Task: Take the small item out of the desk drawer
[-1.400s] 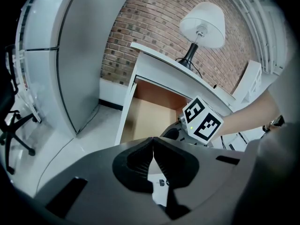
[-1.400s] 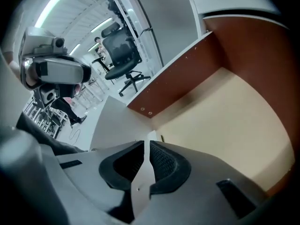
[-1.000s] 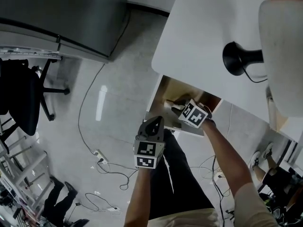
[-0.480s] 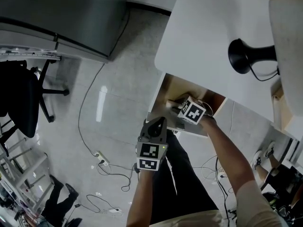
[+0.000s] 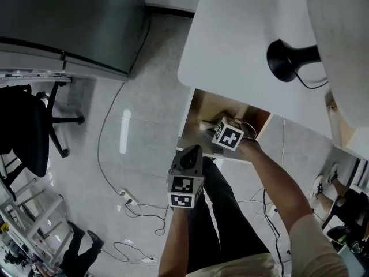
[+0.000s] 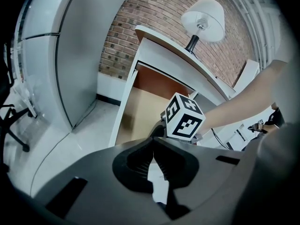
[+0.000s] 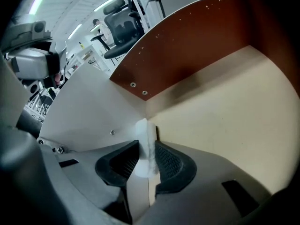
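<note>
The desk drawer [image 5: 202, 105] stands pulled open under the white desk top [image 5: 242, 45], with a pale floor [image 7: 225, 107] and a brown side wall [image 7: 187, 46]. My right gripper [image 5: 209, 127] reaches inside it. A small white item [image 7: 146, 144] sits upright between the pads of my right gripper [image 7: 146, 159], near the drawer's corner; the jaws are closing and both pads touch it. My left gripper [image 5: 191, 152] hovers just outside the drawer front, shut and empty. In the left gripper view, my left gripper [image 6: 153, 153] points at the right gripper's marker cube [image 6: 183, 117].
A black lamp base [image 5: 284, 60] with its cable stands on the desk top, the white shade [image 6: 202, 13] above it. A grey cabinet [image 5: 63, 22] is at upper left, a black office chair [image 5: 26, 126] at left. A power strip [image 5: 128, 198] and cables lie on the floor.
The head view has shifted a little. Both grippers stay much where they were, the right one still inside the drawer.
</note>
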